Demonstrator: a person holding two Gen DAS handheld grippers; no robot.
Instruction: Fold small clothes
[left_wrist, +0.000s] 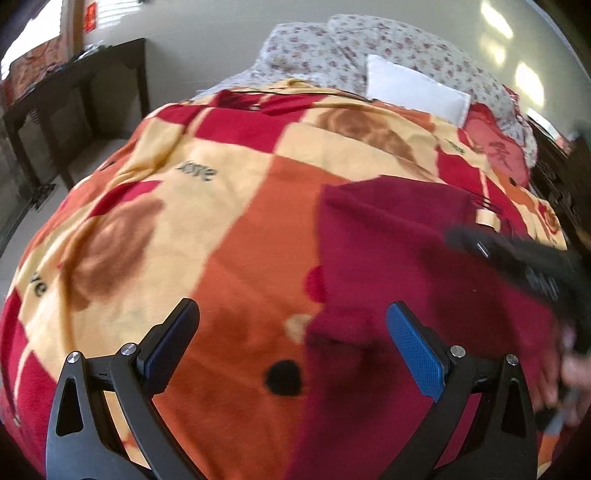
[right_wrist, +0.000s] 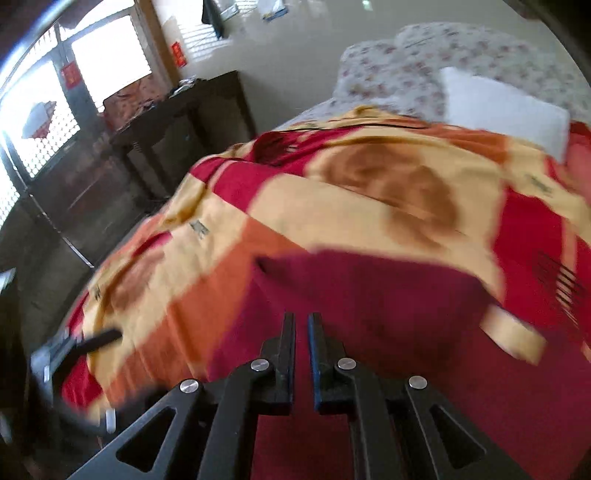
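Note:
A dark red garment (left_wrist: 399, 251) lies spread flat on the patterned blanket (left_wrist: 207, 206) of a bed. My left gripper (left_wrist: 291, 314) is open and empty, held above the garment's left edge. The garment also shows in the right wrist view (right_wrist: 369, 295), with a light tag (right_wrist: 517, 332) at its right side. My right gripper (right_wrist: 302, 321) hovers over the garment's near part with its jaws almost together and nothing between them. The right gripper appears blurred in the left wrist view (left_wrist: 517, 258) over the garment's right side.
A white pillow (left_wrist: 413, 88) and floral bedding (left_wrist: 332, 48) lie at the head of the bed. A dark wooden table (left_wrist: 74, 96) stands left of the bed, by a window (right_wrist: 44, 103). The blanket's edge drops off at the left.

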